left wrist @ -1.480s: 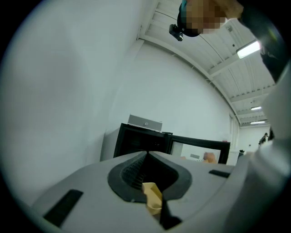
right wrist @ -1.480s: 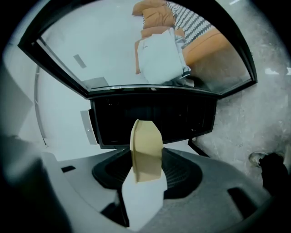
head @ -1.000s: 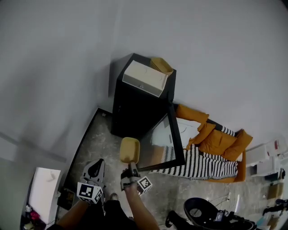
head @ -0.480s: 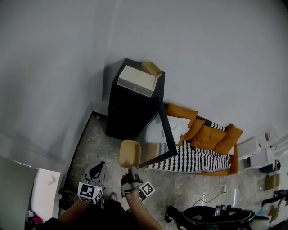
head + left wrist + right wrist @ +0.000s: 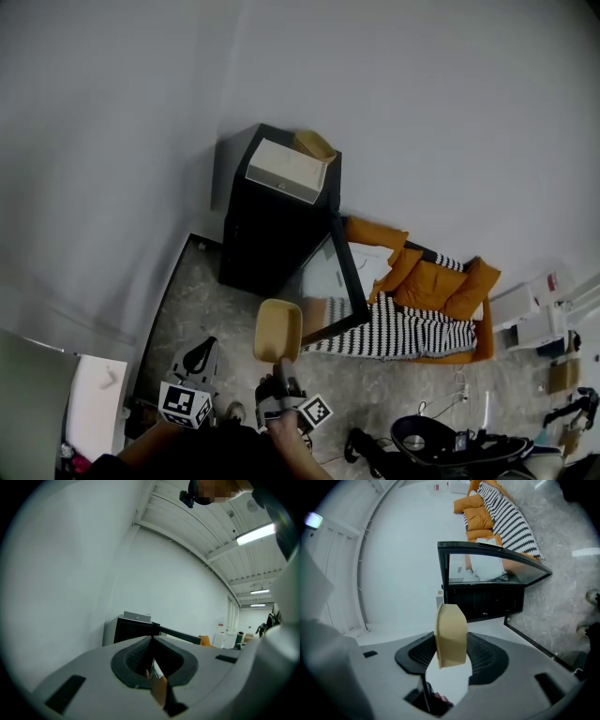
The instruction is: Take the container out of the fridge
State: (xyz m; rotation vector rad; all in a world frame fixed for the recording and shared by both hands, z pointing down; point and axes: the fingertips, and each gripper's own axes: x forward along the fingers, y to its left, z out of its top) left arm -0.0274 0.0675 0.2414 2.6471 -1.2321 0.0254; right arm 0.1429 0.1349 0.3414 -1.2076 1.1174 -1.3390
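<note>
Box [image 5: 287, 171] sits on the fridge [image 5: 265, 234]; sofa [image 5: 427, 286] right of it (door [image 5: 328, 281] between).

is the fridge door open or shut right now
Open. The glass door stands swung out from the black fridge, well away from its front, in both the head view and the right gripper view.

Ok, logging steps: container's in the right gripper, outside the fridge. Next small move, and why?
Probably reach the left gripper to the door and push it shut: the container is clamped in the right gripper, clear of the fridge, the door stands open, and the left gripper holds nothing.
</note>
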